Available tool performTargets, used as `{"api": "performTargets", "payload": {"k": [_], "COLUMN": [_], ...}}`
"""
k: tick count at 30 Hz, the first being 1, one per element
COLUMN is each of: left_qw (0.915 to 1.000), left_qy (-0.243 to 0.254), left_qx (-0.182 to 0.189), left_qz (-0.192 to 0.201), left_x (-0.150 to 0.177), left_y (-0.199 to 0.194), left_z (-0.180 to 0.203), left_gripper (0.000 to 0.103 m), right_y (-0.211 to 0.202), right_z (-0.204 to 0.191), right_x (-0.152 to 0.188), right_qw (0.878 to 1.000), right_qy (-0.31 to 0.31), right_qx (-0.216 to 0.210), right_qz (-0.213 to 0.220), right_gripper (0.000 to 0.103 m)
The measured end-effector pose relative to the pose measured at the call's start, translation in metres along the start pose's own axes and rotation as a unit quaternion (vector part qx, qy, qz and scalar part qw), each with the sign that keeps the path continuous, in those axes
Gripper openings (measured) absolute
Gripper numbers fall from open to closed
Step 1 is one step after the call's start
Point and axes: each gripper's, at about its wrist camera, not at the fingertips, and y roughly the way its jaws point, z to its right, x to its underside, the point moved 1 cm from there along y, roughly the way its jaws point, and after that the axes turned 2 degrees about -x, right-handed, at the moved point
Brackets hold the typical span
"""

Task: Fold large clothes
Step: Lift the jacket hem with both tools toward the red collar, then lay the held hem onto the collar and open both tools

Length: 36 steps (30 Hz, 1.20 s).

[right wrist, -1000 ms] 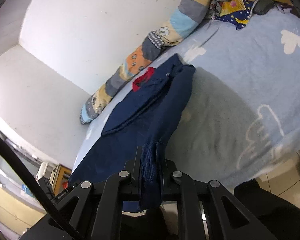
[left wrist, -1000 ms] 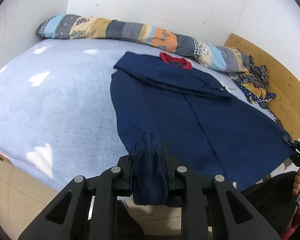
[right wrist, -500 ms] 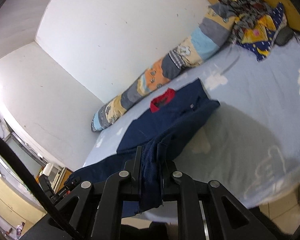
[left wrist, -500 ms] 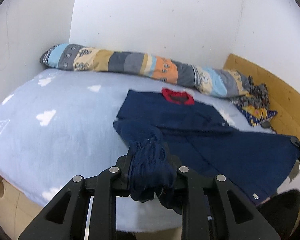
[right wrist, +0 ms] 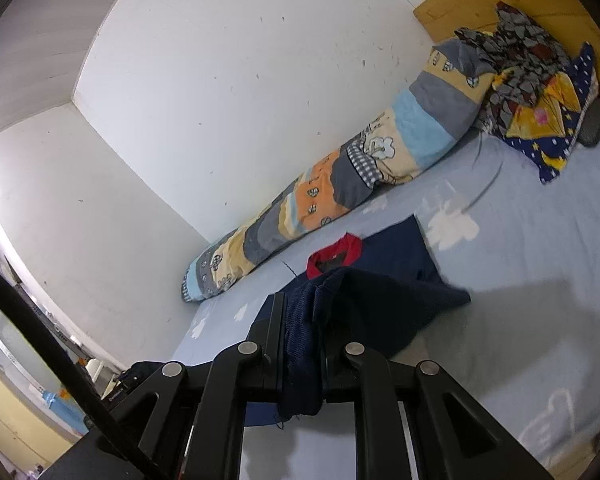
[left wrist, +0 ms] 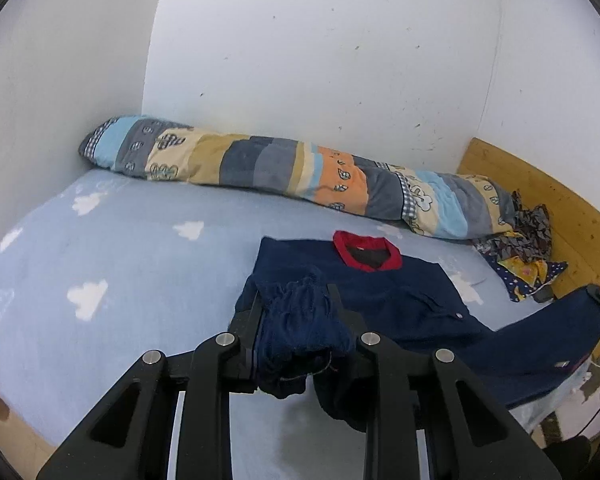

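Observation:
A navy sweater [left wrist: 400,292] with a red collar [left wrist: 366,254] lies on the light blue cloud-print bed [left wrist: 100,260], collar toward the wall. My left gripper [left wrist: 296,304] is shut on a bunched lower corner of the sweater, held above the bed close to the collar. In the right wrist view my right gripper [right wrist: 304,308] is shut on the other lower corner of the sweater [right wrist: 392,300], and the cloth drapes from it down toward the red collar [right wrist: 334,254]. The hem hangs slack between the two grippers, off the bed.
A long patchwork bolster [left wrist: 280,172] lies along the white wall. Crumpled patterned clothes [left wrist: 524,248] sit by the wooden headboard [left wrist: 540,200] at the right. Furniture and a dark bag [right wrist: 140,372] stand beyond the bed's left side.
Both grippers have risen and moved toward the collar with the hem corners in them. The sweater's lower half has lifted off the bed and hangs over its upper half.

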Motion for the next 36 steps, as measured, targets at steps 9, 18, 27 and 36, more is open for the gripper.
{"api": "performTargets", "payload": {"k": [9,18,27,36], "left_qw": [0.9997,0.9933,0.9615,0.9673], "left_qy": [0.010,0.000,-0.075,-0.149], "left_qx": [-0.014,-0.038,-0.061,-0.030], "left_qz": [-0.019,-0.109,-0.257,-0.203], "left_x": [-0.071,-0.112,-0.068,-0.089], "left_y": [0.094,0.281,0.459,0.439], "left_z": [0.010,0.006,-0.036,-0.081], "left_gripper": [0.028,0.030,0.056,0.087], "right_y": [0.084,0.243,0.392,0.379], "right_z": [0.014,0.074,0.184,0.241], "right_x": [-0.069,-0.130,-0.119,-0.129], "right_qw": [1.000,0.994,0.972,0.962], "right_qy": [-0.010,-0.011,0.058,0.225], "right_qx": [0.023,0.088,0.183,0.085], "right_qz": [-0.010,-0.064,-0.137,-0.132], "right_gripper": [0.013,0.013,0.022,0.055]}}
